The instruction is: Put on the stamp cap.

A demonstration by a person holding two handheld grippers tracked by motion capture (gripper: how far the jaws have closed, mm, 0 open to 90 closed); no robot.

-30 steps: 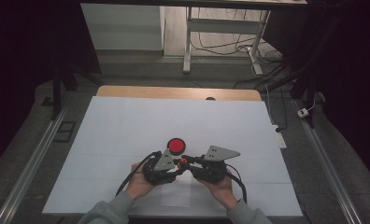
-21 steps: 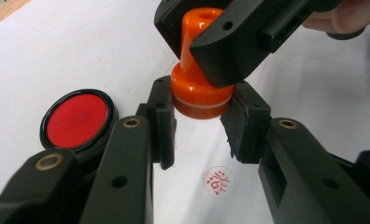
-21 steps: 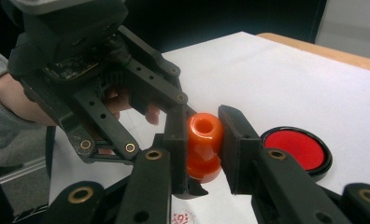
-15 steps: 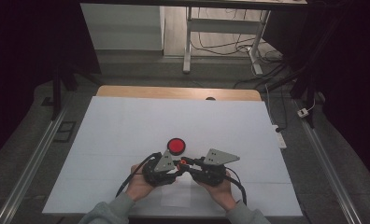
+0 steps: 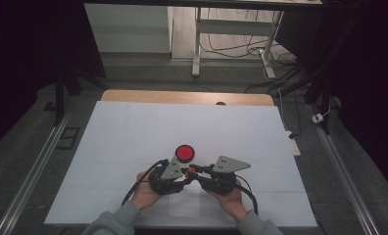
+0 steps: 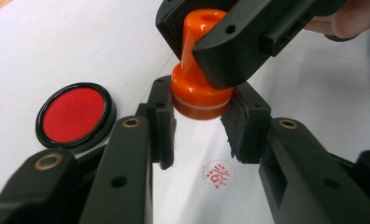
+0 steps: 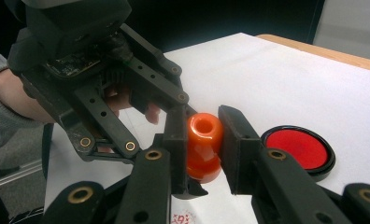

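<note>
1. I hold an orange stamp (image 6: 199,74) just above the white paper sheet (image 5: 133,132). My right gripper (image 7: 202,142) pinches its handle. My left gripper (image 6: 199,123) brackets its base, jaws slightly spread and, as far as I can tell, not touching it.
2. A red seal imprint (image 6: 218,173) already marks the paper below, so I judge one stamping done.
3. The round red ink pad (image 5: 184,153) sits open just beside the stamp.
4. The paper covers a wooden table (image 5: 182,96). Beyond lie a grey floor, loose cables (image 5: 260,58) and a metal table frame (image 5: 198,44); the room is dark at the sides.
</note>
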